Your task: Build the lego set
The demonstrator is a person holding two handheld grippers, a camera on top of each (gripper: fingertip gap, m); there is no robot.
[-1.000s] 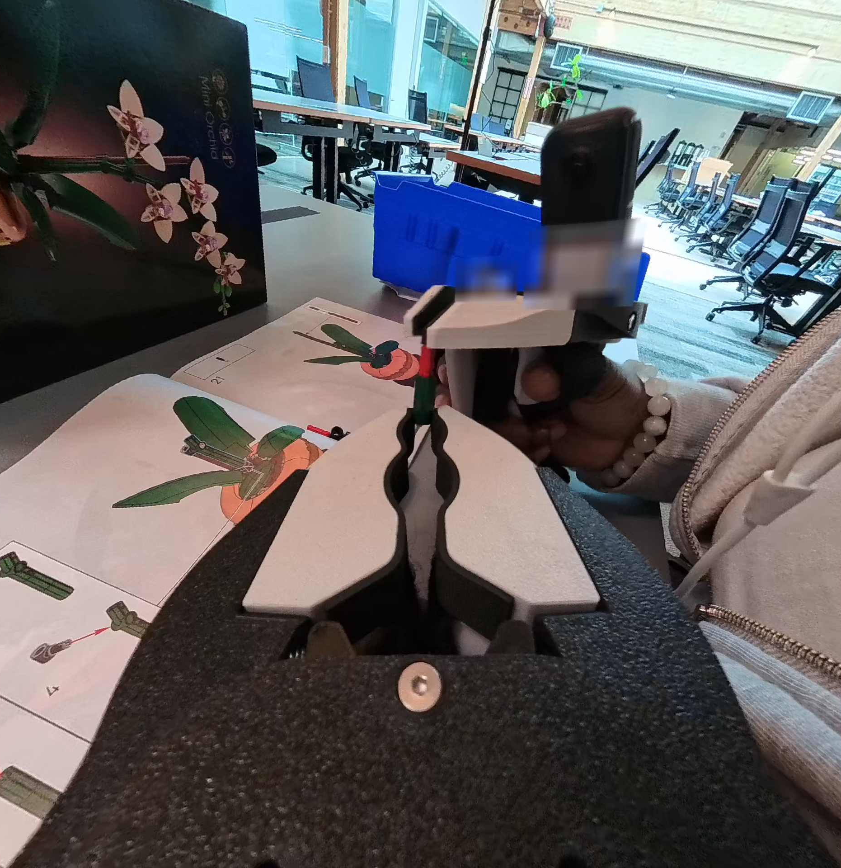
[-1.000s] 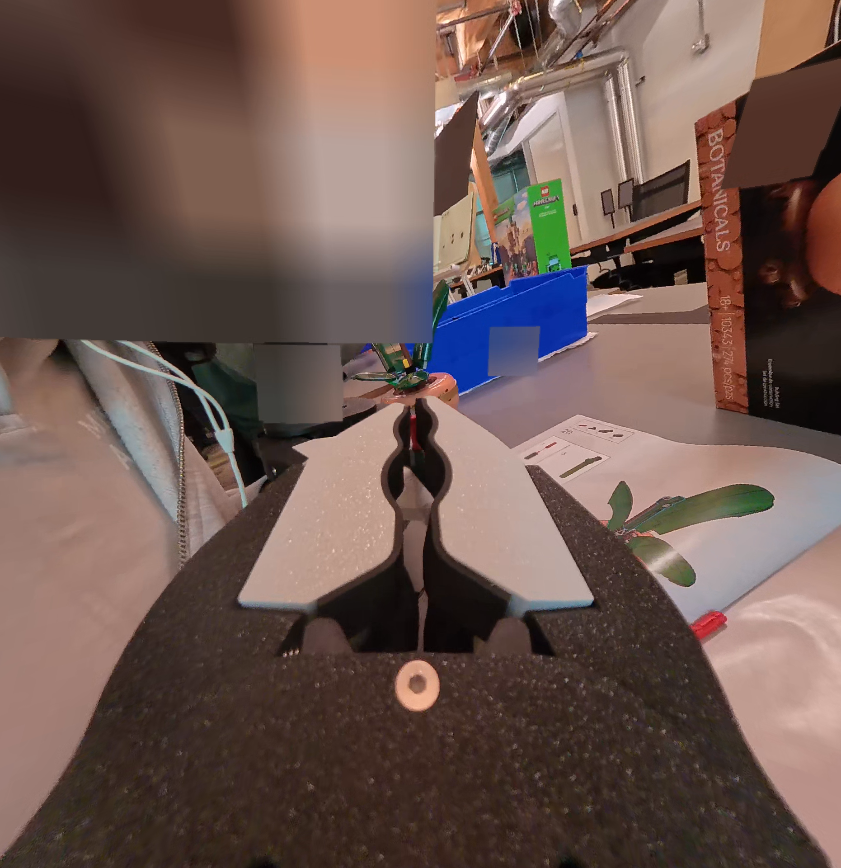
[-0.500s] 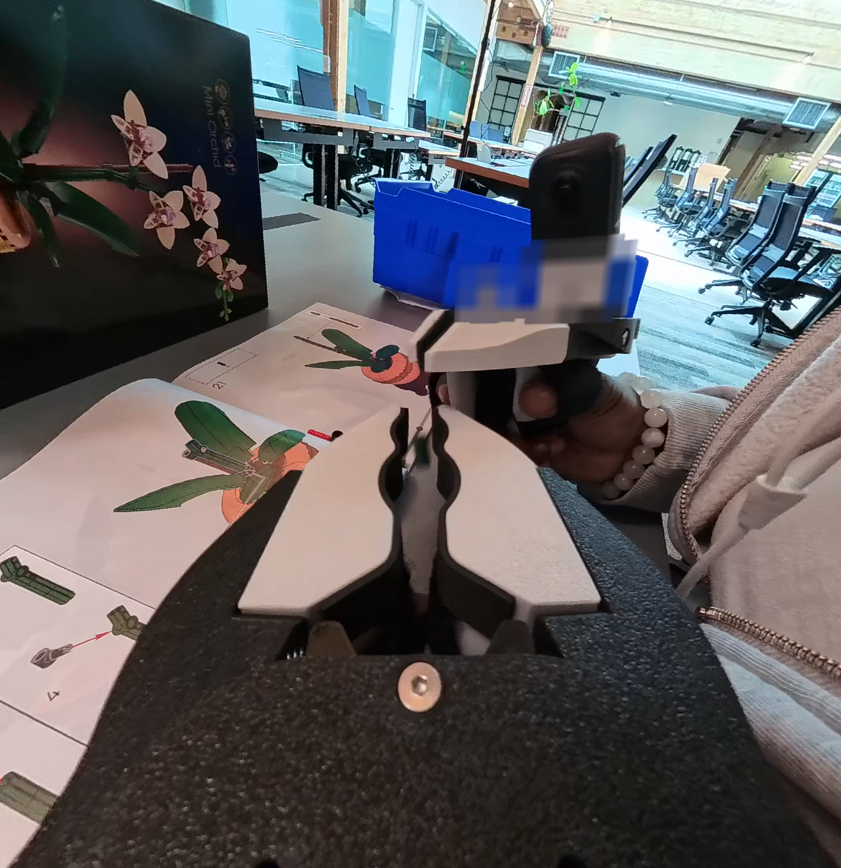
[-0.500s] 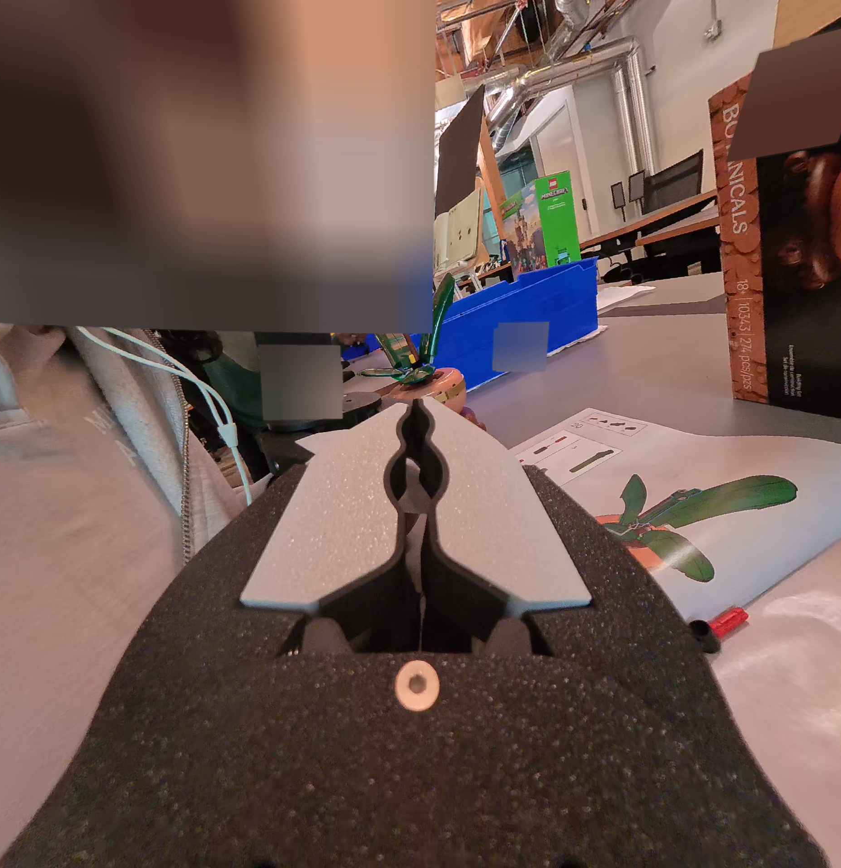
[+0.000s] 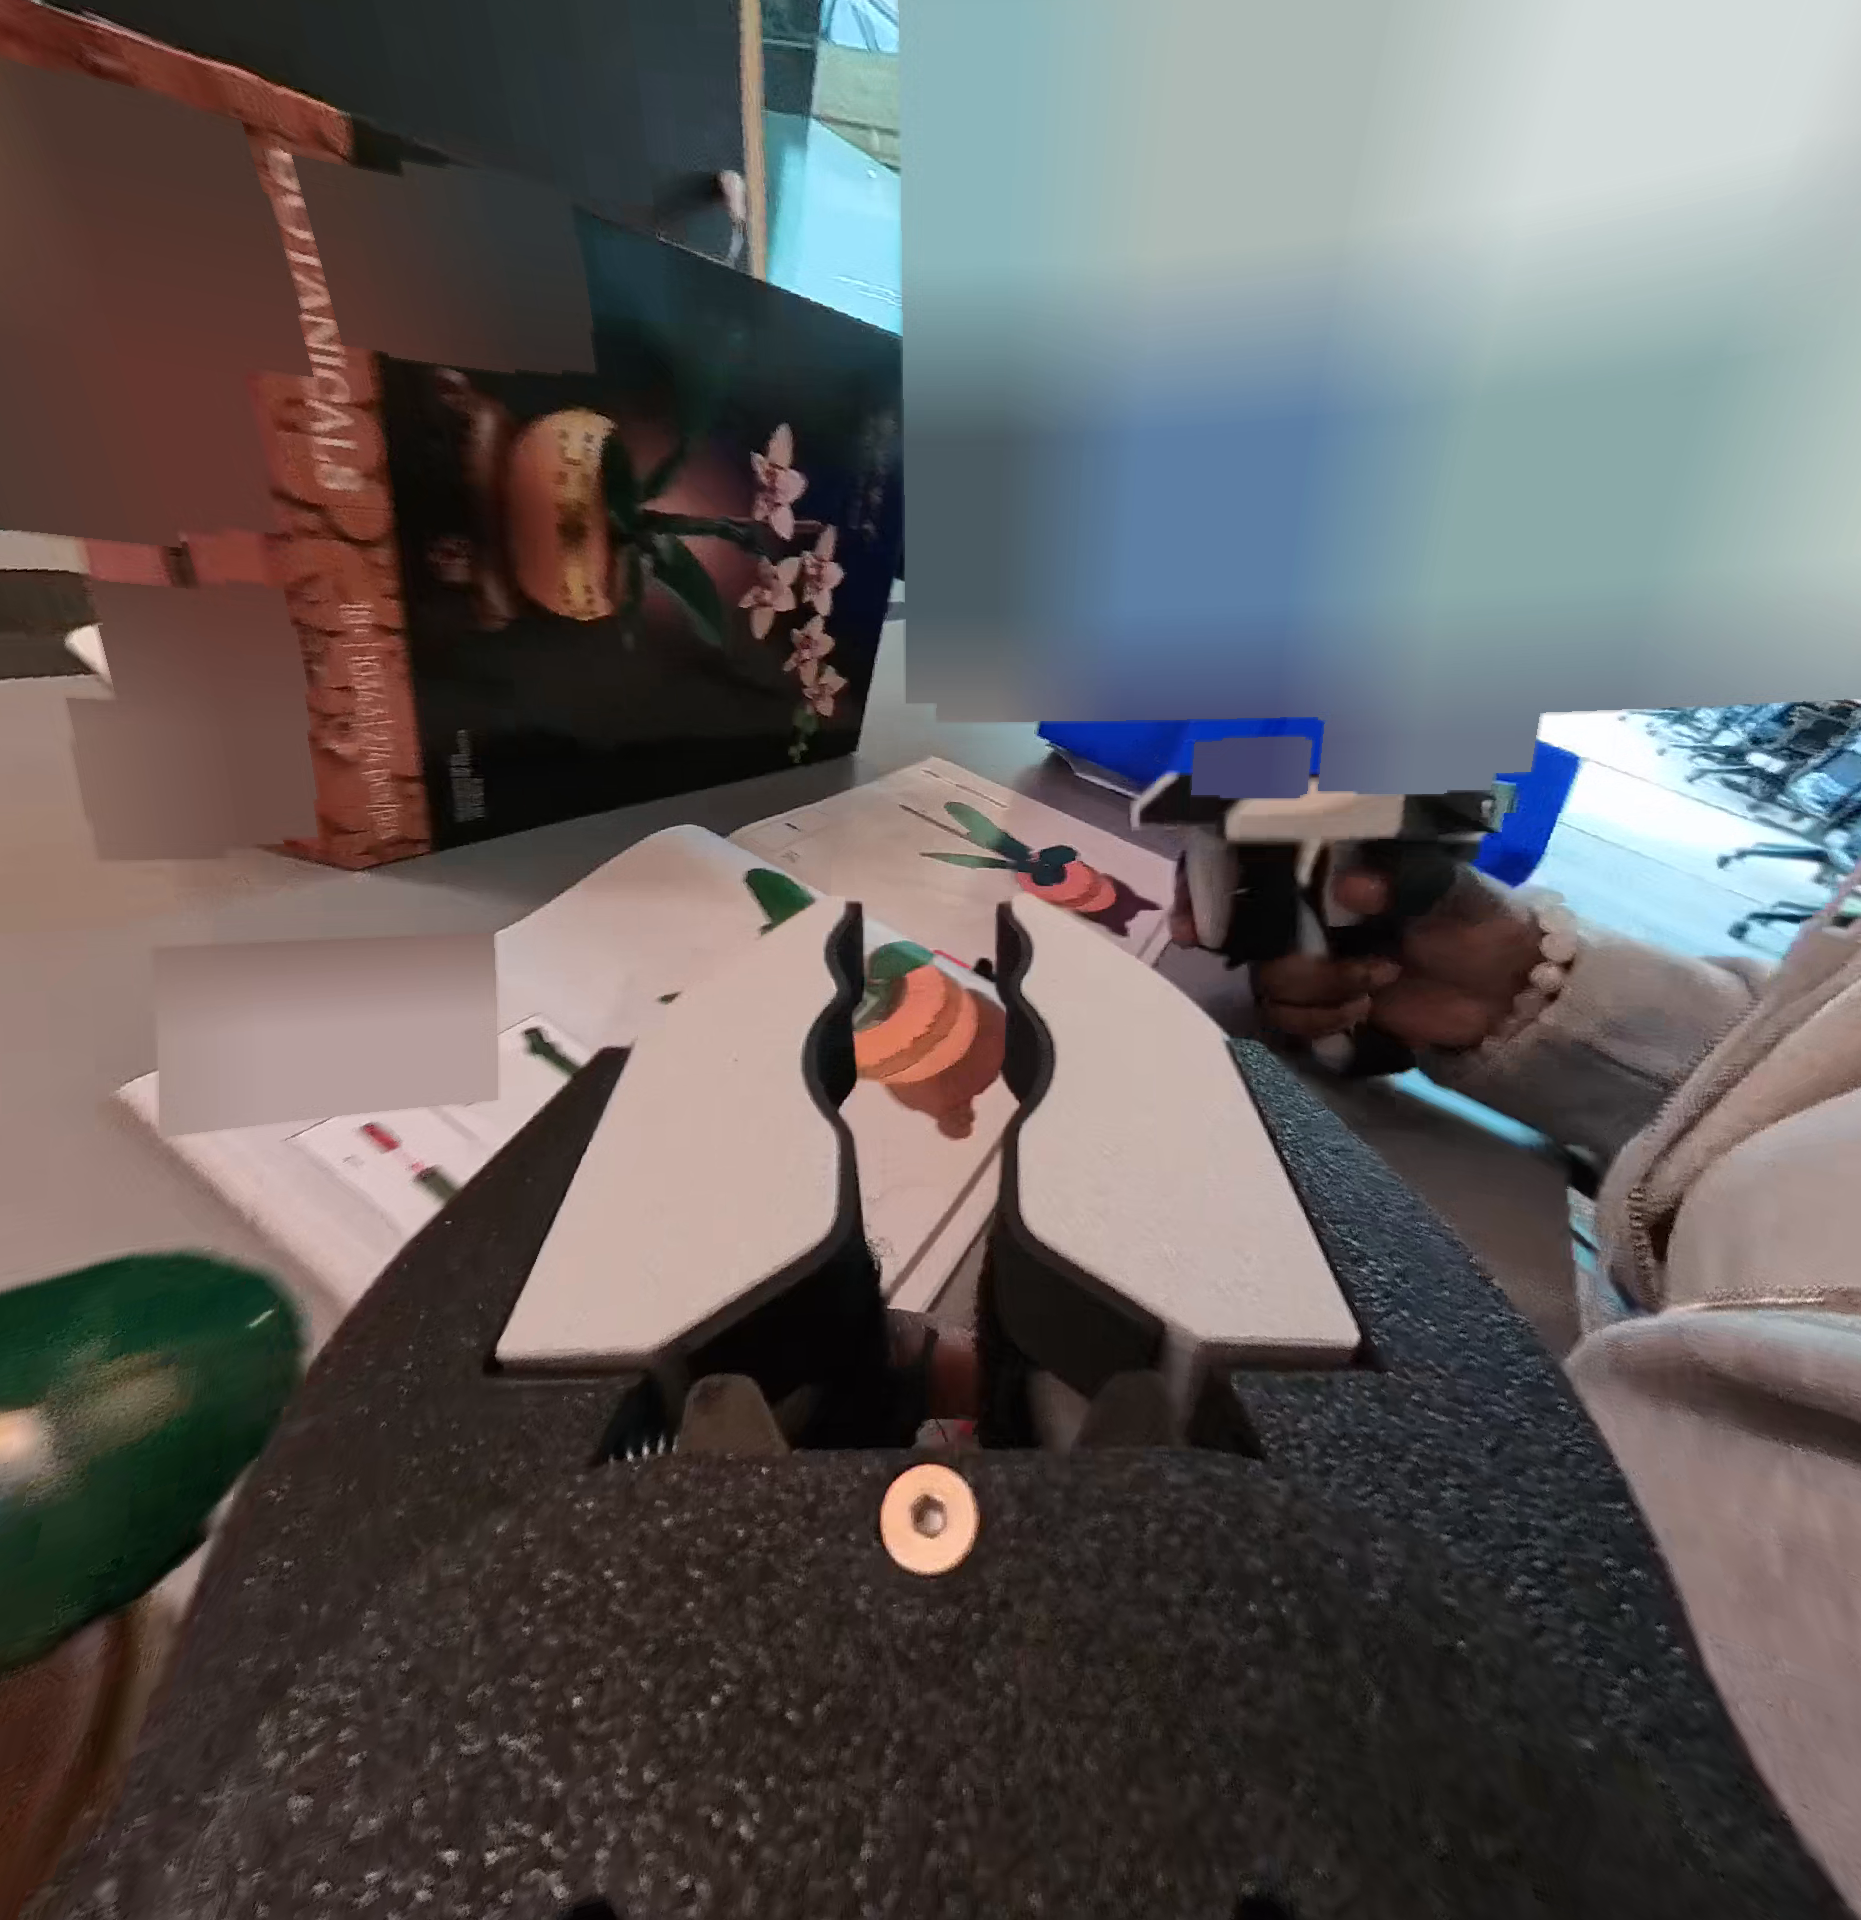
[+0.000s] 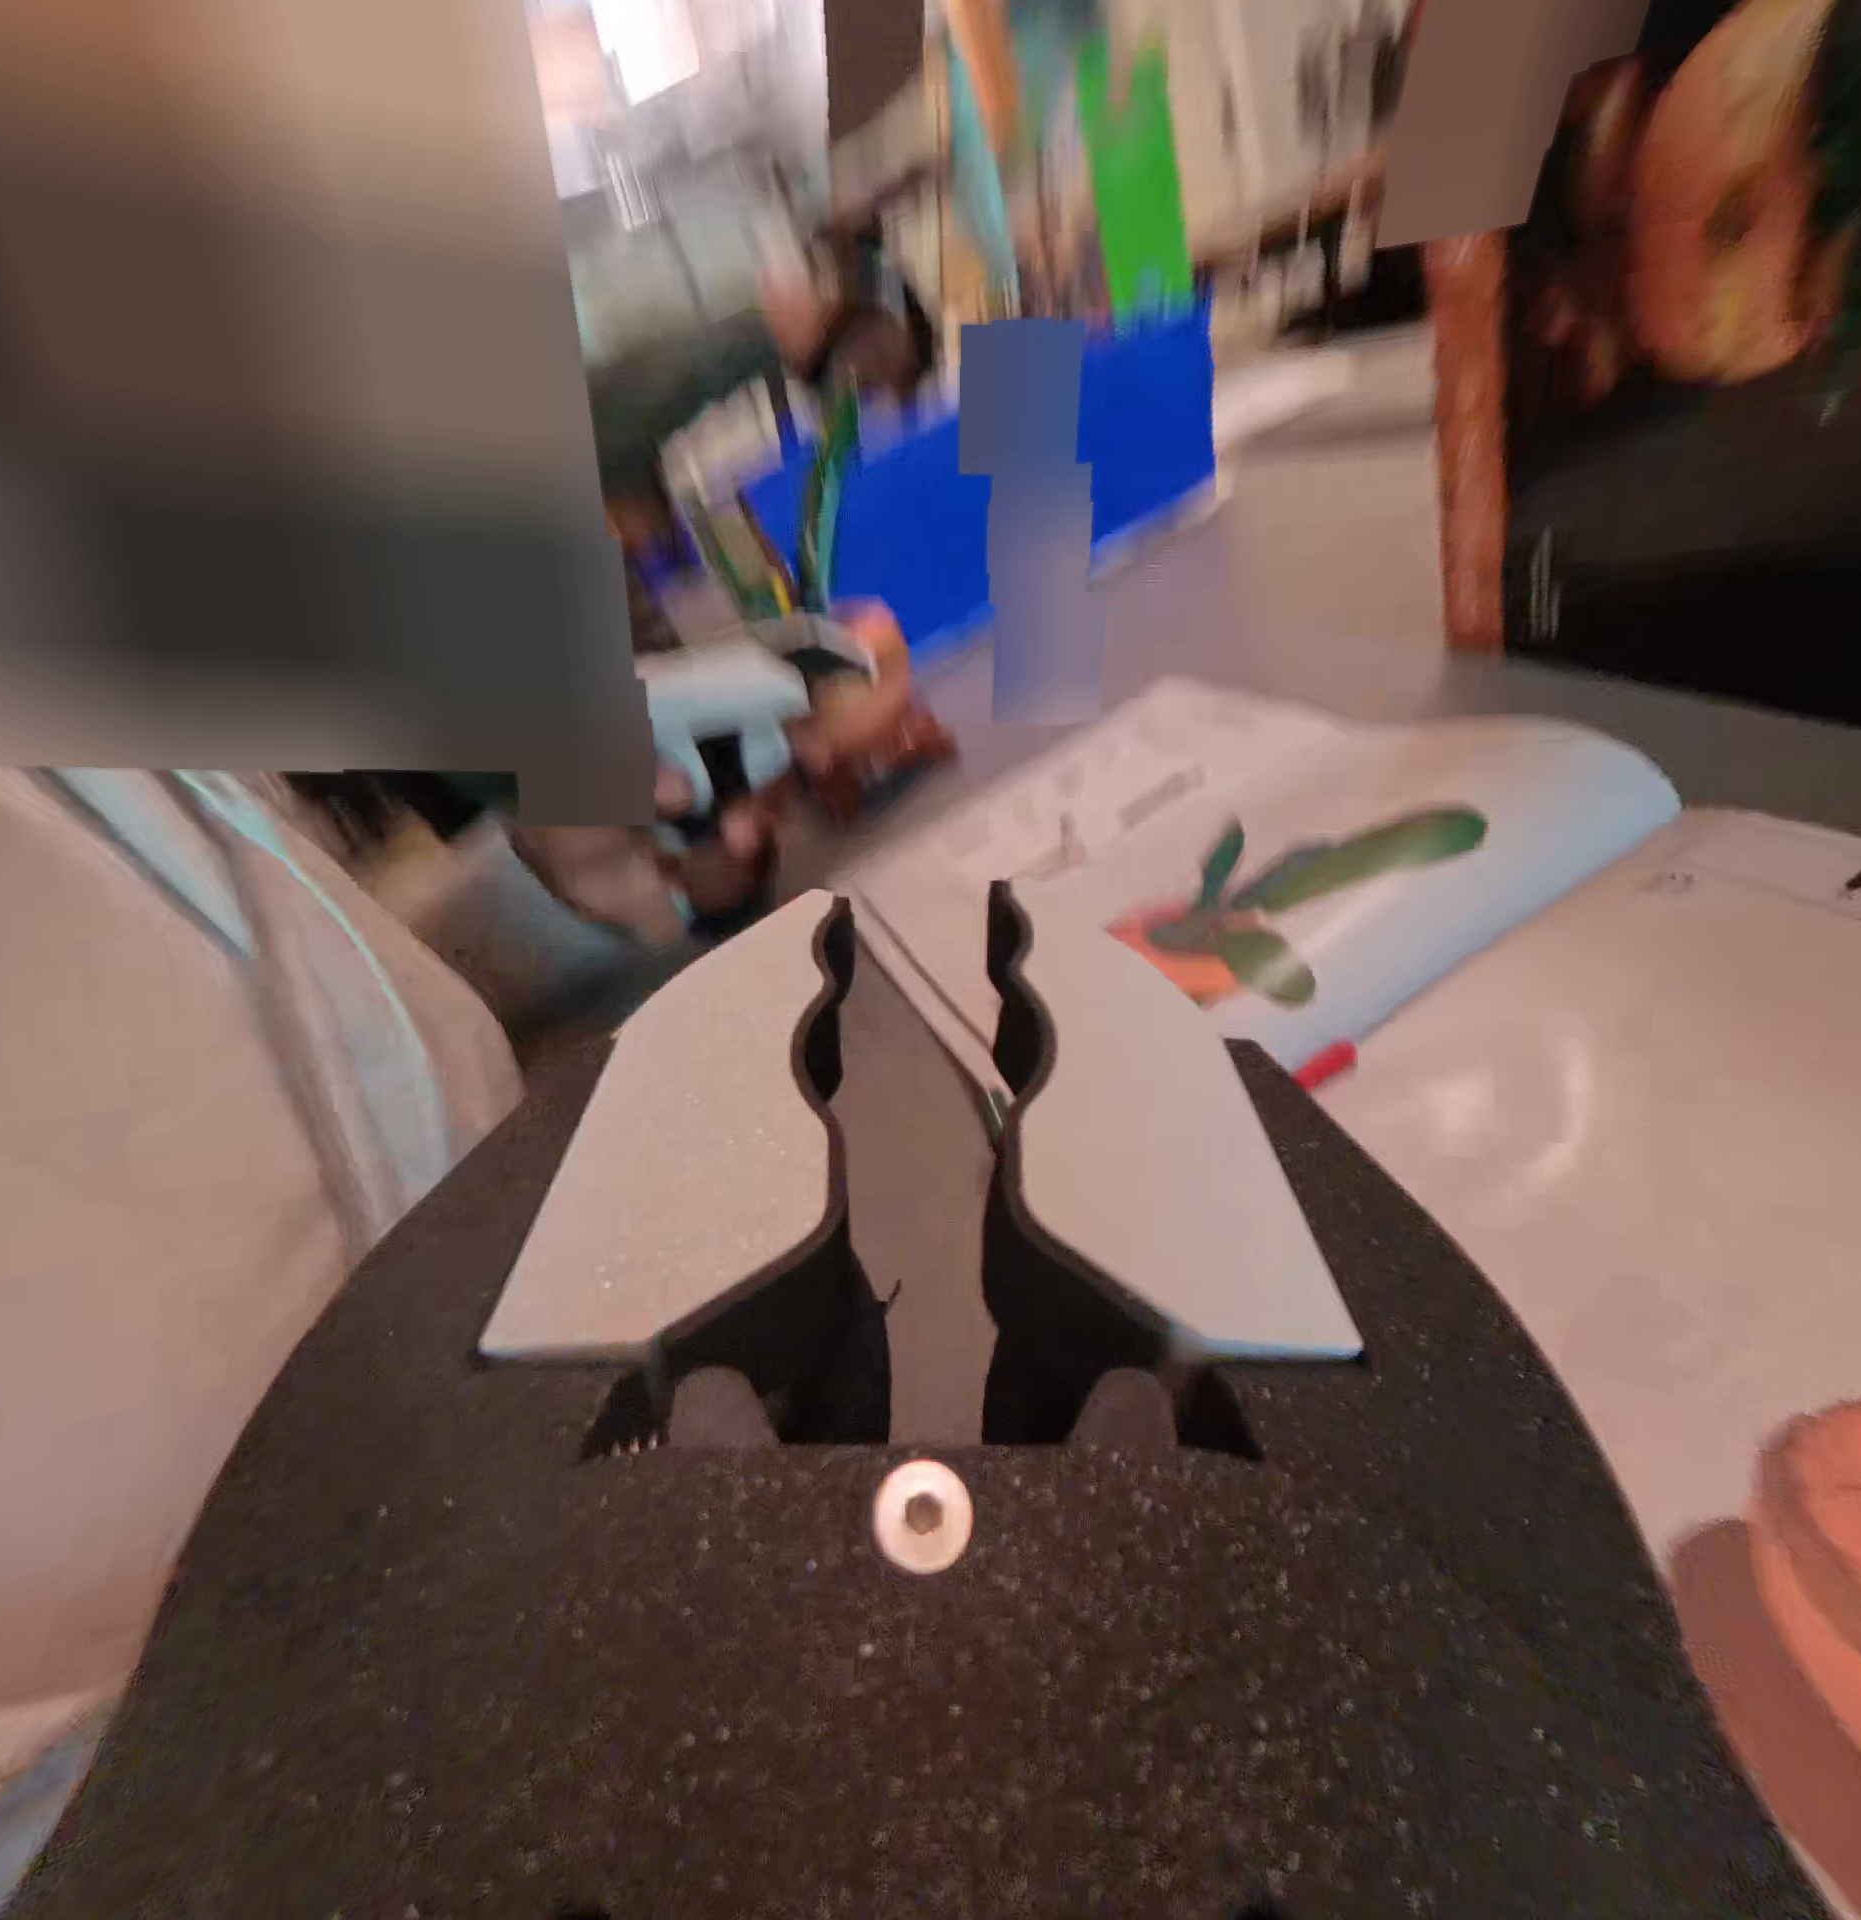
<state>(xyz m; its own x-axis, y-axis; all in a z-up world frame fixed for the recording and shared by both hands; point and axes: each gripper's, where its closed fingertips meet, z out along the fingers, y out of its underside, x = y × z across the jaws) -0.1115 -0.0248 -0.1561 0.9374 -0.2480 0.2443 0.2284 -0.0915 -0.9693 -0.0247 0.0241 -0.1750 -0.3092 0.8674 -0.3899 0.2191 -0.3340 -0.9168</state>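
With the box [image 5: 614, 582] standing behind the open booklet [image 5: 635, 935], both the left gripper [image 5: 926, 925] and the right gripper [image 6: 915, 914] hang parted and empty over it, so the next stem piece, likely the red bit [image 6: 1321, 1065] beside the booklet, wants a slow, square pinch.

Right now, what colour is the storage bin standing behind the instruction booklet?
Blue. The bin shows best in the right wrist view, though blurred.

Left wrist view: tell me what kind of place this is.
Probably an open-plan office: rows of office chairs stand at the far right, and the work happens on a grey table holding an instruction booklet and a blue bin.
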